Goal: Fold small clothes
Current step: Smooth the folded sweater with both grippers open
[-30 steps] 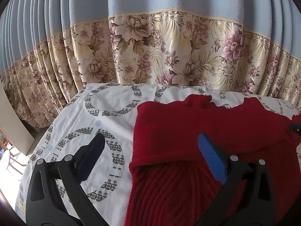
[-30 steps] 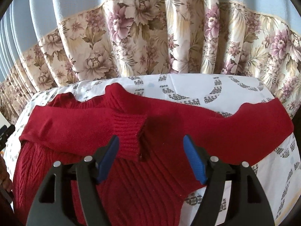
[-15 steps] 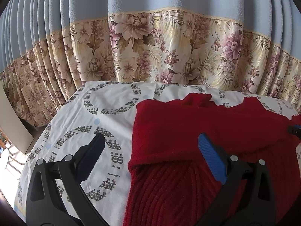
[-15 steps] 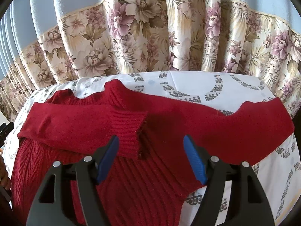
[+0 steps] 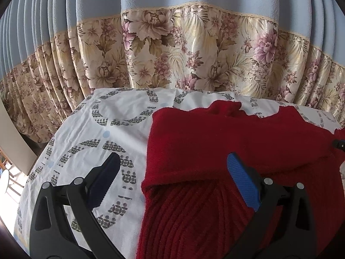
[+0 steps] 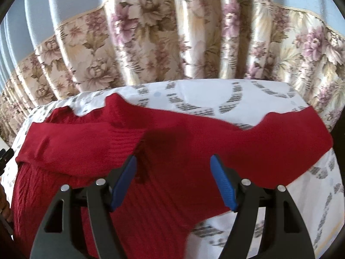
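A red knitted sweater (image 5: 237, 142) (image 6: 194, 142) lies flat on a white sheet with grey ring patterns (image 5: 103, 133) (image 6: 194, 95). Its left sleeve (image 6: 82, 142) is folded across the chest, ribbed cuff (image 6: 127, 138) near the middle. The right sleeve (image 6: 297, 133) stretches out toward the table's right edge. My left gripper (image 5: 172, 161) hovers open over the sweater's left edge, nothing between its blue pads. My right gripper (image 6: 172, 164) hangs open above the sweater's body, just right of the cuff, holding nothing.
A pleated curtain, blue above and floral below (image 5: 183, 54) (image 6: 172, 43), hangs right behind the table's far edge. The sheet-covered table drops off at the left (image 5: 43, 161) and right (image 6: 323, 183). A hand's edge (image 6: 4, 207) shows at the far left.
The right wrist view has shifted and blurred slightly, with the sweater sitting a little higher in it. The left gripper and the sweater have kept still.
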A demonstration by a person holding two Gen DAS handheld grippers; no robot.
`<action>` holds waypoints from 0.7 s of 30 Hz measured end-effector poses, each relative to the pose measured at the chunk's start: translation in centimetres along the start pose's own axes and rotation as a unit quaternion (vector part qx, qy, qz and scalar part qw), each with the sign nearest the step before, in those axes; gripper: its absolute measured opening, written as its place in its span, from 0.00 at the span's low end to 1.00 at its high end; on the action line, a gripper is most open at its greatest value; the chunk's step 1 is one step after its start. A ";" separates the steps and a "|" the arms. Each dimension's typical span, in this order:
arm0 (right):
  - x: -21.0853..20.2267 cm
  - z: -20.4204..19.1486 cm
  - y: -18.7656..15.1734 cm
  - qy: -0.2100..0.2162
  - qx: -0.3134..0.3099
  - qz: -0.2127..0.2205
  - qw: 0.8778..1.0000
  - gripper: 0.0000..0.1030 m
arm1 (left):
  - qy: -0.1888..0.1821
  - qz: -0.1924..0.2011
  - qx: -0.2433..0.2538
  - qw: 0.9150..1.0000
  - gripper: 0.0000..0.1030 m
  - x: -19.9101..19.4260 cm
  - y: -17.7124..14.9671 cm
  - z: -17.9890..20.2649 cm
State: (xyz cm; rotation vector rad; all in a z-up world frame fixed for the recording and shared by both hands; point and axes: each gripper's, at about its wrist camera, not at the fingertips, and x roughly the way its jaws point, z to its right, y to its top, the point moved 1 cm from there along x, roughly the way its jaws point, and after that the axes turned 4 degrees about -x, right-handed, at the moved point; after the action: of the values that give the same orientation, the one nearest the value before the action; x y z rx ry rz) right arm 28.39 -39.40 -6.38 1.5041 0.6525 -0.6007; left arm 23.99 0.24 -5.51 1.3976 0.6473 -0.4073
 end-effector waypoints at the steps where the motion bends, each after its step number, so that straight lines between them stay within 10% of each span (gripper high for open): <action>1: -0.1 0.9 0.1 -0.007 0.005 -0.001 1.000 0.70 | -0.001 0.000 0.001 1.000 0.96 0.0 0.0 0.0; 21: 1.6 26.4 0.2 -0.159 0.082 -0.023 0.984 0.70 | -0.006 -0.012 0.010 1.000 0.96 0.7 -0.6 1.1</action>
State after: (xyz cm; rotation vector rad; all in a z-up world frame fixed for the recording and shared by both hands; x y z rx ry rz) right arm 30.19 -65.73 -8.37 1.5048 0.3977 -0.9262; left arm 24.40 -0.84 -6.37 1.4059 0.6523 -0.4427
